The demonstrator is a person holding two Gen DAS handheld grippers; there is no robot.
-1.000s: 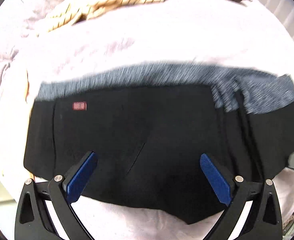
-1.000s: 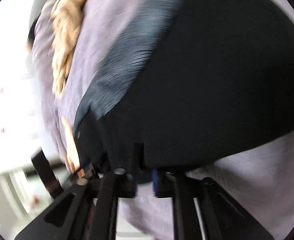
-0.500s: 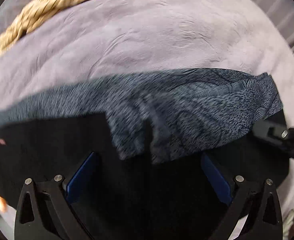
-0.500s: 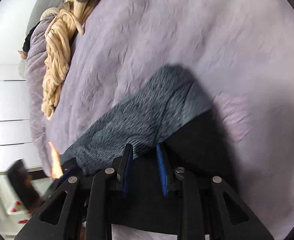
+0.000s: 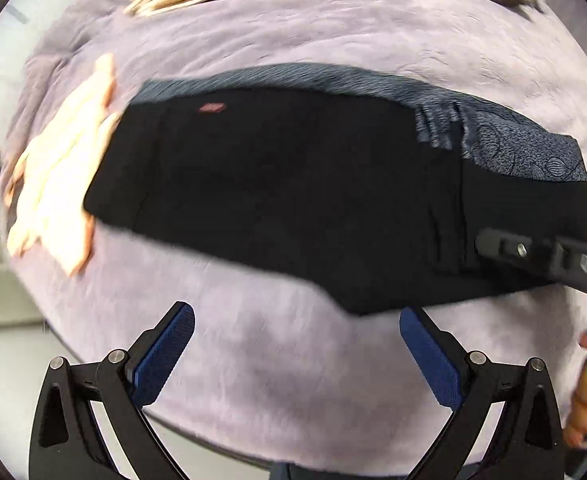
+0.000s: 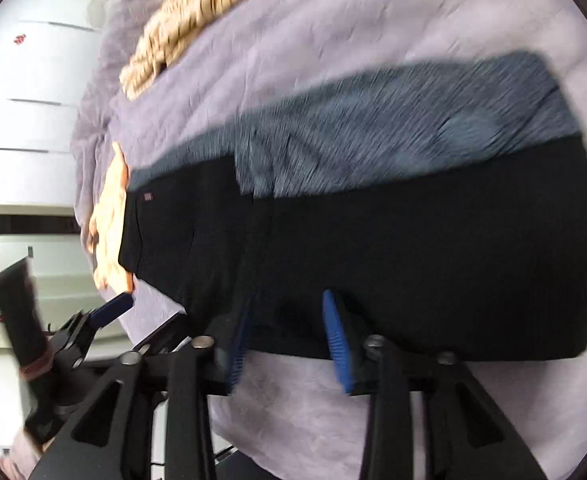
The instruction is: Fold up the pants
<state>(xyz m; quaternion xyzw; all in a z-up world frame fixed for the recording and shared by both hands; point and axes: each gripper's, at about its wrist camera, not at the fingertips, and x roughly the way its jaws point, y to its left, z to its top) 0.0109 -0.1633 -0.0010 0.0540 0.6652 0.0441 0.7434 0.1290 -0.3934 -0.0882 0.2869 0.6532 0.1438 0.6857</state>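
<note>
Pants, soft black fabric with a blue-grey patterned band (image 5: 313, 184), lie folded in a long strip on the plush lilac bed cover (image 5: 333, 32), just ahead of the left claw (image 5: 293, 344), which gapes wide, holding nothing. Right claw (image 6: 287, 340), parted, straddles their near edge, probably to smooth or regrip.

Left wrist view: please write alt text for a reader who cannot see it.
Black pants with a grey patterned part along their far edge lie flat on a lilac blanket. The open left gripper hovers empty near their closest edge, and the right gripper reaches in over their right end.
</note>
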